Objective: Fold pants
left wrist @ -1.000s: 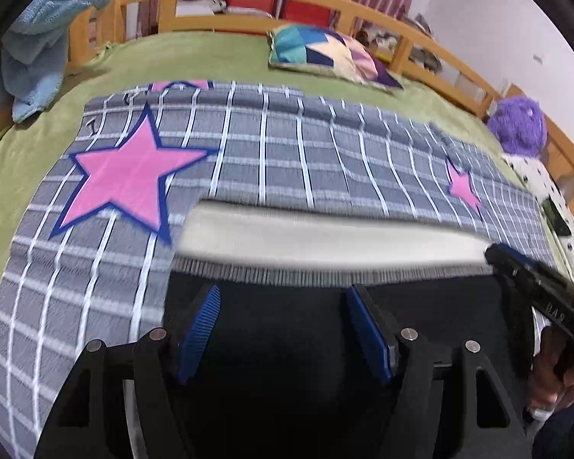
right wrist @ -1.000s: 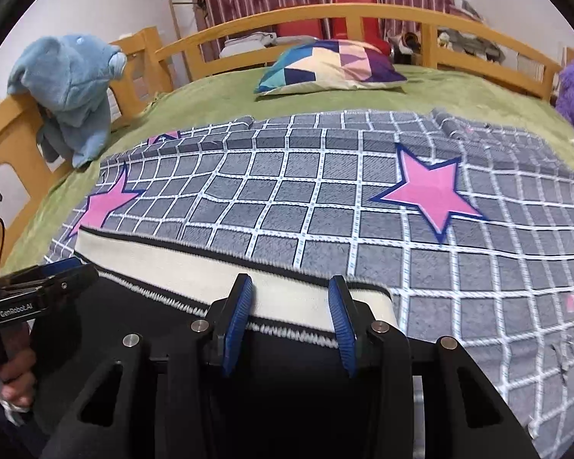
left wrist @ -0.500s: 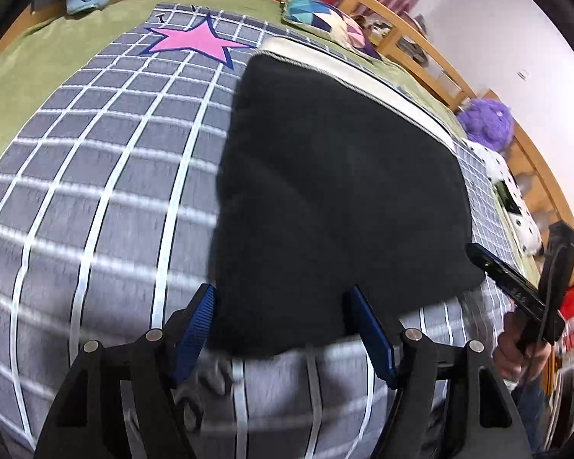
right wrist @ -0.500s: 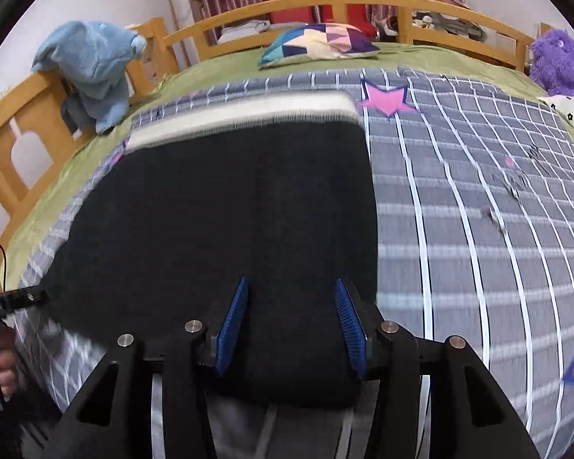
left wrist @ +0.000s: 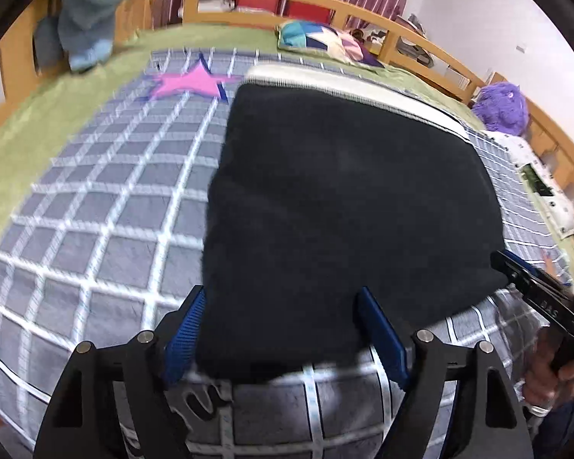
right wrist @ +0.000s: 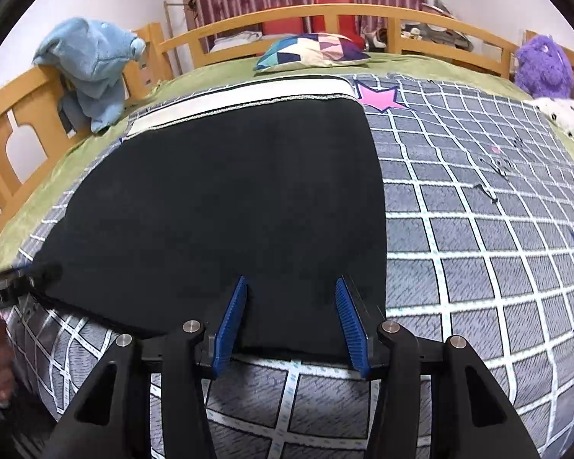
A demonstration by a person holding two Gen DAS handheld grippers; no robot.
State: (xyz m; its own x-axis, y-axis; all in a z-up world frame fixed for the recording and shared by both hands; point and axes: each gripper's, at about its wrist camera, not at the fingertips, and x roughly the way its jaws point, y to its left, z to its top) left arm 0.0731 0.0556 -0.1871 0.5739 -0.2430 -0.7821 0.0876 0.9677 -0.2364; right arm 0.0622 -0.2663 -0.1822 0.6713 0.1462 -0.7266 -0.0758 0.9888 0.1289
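Note:
The black pants (left wrist: 344,206) lie folded flat on the grey checked blanket (left wrist: 107,206), their cream waistband (left wrist: 348,88) at the far end. They also show in the right wrist view (right wrist: 225,199). My left gripper (left wrist: 283,329) is open, its blue pads either side of the pants' near left edge. My right gripper (right wrist: 291,317) is open, straddling the near right edge. The right gripper also shows at the right of the left wrist view (left wrist: 532,290).
A wooden bed rail (right wrist: 363,11) runs round the green mattress. A patchwork pillow (right wrist: 310,51) lies at the head. A blue plush (right wrist: 92,65) hangs on the left rail, a purple plush (right wrist: 543,65) sits at the right.
Both grippers drew back from the waistband to the pants' near edge over the last second. Since half a second ago they have shifted only slightly.

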